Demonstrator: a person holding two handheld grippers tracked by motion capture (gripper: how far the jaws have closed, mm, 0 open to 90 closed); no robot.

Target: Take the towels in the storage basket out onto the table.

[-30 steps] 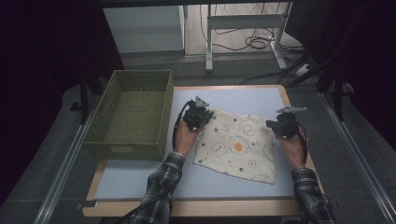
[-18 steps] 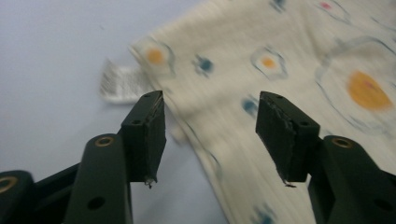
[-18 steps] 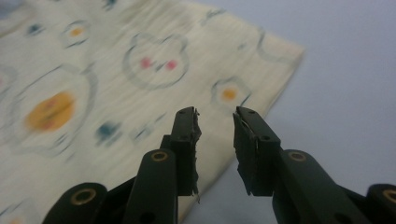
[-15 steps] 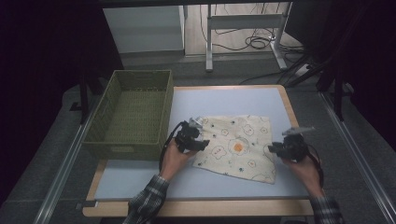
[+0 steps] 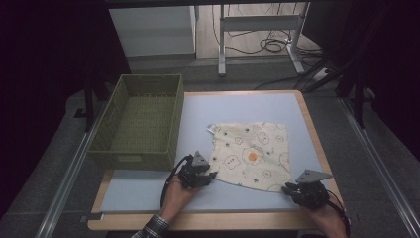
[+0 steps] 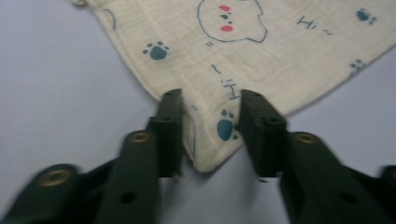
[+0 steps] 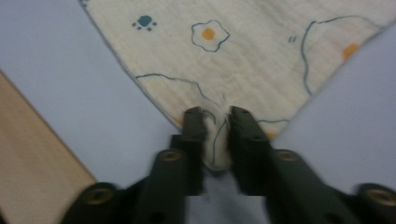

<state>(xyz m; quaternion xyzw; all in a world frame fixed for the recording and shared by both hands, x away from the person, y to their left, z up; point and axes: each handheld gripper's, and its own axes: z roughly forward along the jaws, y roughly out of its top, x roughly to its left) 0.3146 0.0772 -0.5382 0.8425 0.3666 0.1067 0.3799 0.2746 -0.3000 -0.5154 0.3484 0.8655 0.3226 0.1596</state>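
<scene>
A cream cloth [image 5: 250, 156] printed with bears, paw prints and eggs lies spread flat on the blue mat [image 5: 237, 106]. My left gripper [image 5: 212, 174] is at its near left corner. In the left gripper view the jaws [image 6: 210, 100] stand a little apart around that corner of the cloth [image 6: 261, 56] and have just been closing. The fabric between them is not pinched. My right gripper [image 5: 288, 188] is at the near right corner. In the right gripper view its jaws [image 7: 215, 114] squeeze a bunched tip of the cloth [image 7: 243, 60].
A green woven basket [image 5: 131, 161] stands on the left of the table, close to my left hand. The wooden table edge [image 5: 312, 129] runs along the right, and bare mat lies beyond the cloth. Desk legs and cables are on the floor behind.
Both hands have come back from the cloth's far corners to its near corners, towards the table's front edge. The cloth has stayed flat in place.
</scene>
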